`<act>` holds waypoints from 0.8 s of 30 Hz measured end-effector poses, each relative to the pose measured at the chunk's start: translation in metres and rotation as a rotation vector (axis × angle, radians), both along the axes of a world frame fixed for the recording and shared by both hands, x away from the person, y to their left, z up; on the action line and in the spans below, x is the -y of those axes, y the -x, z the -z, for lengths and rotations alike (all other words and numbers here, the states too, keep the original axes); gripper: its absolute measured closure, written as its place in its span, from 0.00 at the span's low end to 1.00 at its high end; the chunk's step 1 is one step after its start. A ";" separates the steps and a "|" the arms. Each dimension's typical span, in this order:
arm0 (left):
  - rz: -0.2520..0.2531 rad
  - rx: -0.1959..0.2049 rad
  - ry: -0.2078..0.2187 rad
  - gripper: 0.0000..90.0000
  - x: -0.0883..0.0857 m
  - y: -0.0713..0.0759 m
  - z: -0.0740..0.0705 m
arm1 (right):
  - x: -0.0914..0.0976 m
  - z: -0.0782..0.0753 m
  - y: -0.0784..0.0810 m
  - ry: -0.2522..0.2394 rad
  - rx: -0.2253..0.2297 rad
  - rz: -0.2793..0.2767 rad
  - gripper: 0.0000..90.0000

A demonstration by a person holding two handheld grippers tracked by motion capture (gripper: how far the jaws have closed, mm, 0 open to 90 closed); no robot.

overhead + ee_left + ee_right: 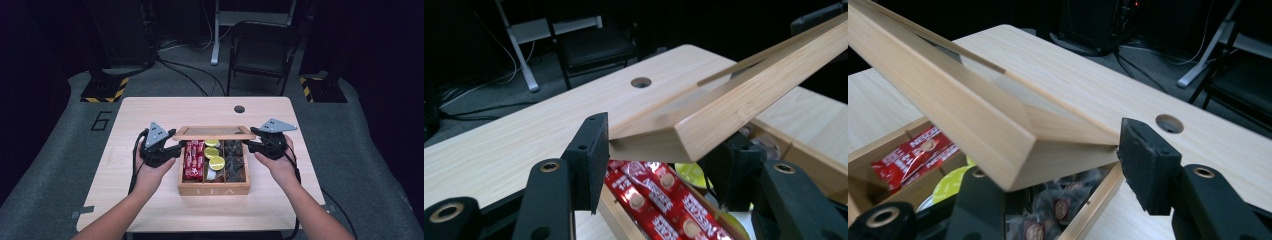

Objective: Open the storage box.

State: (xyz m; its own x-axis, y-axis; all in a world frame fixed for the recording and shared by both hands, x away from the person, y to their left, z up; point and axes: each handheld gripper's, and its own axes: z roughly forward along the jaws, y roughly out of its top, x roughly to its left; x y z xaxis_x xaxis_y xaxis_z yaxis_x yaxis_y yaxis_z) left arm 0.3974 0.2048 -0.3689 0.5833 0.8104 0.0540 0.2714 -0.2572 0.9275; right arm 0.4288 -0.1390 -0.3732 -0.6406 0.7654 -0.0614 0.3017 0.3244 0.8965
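A wooden box (213,190) marked TEA sits mid-table with its framed lid (213,132) tilted up from the back. Inside lie red packets (194,160), lime-printed packets (215,152) and dark packets (234,159). My left gripper (175,145) grips the lid's front left corner. In the left gripper view the lid (744,105) runs between the jaws of that gripper (661,160), above the red packets (659,200). My right gripper (252,140) holds the front right corner. In the right gripper view the lid (958,110) is pinched by the gripper (1063,175), over dark packets (1058,207).
The light wood table (150,115) has a round cable hole (239,109) behind the box. A black folding chair (262,50) and a desk leg stand on the floor beyond the far edge. Bare tabletop lies to both sides of the box.
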 end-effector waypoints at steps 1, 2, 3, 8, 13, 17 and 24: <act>0.000 0.004 -0.004 0.52 0.000 -0.003 -0.001 | 0.001 -0.001 -0.002 0.011 0.009 -0.012 0.55; -0.004 0.001 -0.004 0.52 0.000 -0.006 -0.001 | 0.000 -0.002 -0.003 -0.001 0.002 -0.006 0.55; -0.007 -0.009 0.001 0.52 0.000 -0.009 -0.001 | 0.001 -0.004 -0.006 -0.003 0.005 -0.009 0.55; -0.044 -0.014 -0.015 0.56 0.002 -0.025 0.006 | 0.002 -0.008 -0.013 -0.036 -0.019 -0.003 0.55; -0.056 -0.014 -0.025 0.61 0.003 -0.035 0.008 | 0.002 -0.011 -0.019 -0.061 -0.020 0.007 0.56; -0.059 -0.044 0.002 0.63 0.000 -0.046 0.007 | 0.002 -0.012 -0.025 -0.061 -0.007 0.009 0.56; -0.063 -0.048 0.003 0.66 -0.001 -0.052 0.006 | 0.003 -0.005 -0.037 -0.051 -0.007 0.038 0.54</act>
State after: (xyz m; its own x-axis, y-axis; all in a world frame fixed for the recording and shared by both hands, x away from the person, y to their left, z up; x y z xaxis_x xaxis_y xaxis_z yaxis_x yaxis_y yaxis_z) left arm 0.4493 0.2058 -0.3747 0.5328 0.8459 0.0241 0.3316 -0.2349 0.9137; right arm 0.4661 -0.1420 -0.3677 -0.6112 0.7913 -0.0173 0.3194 0.2666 0.9094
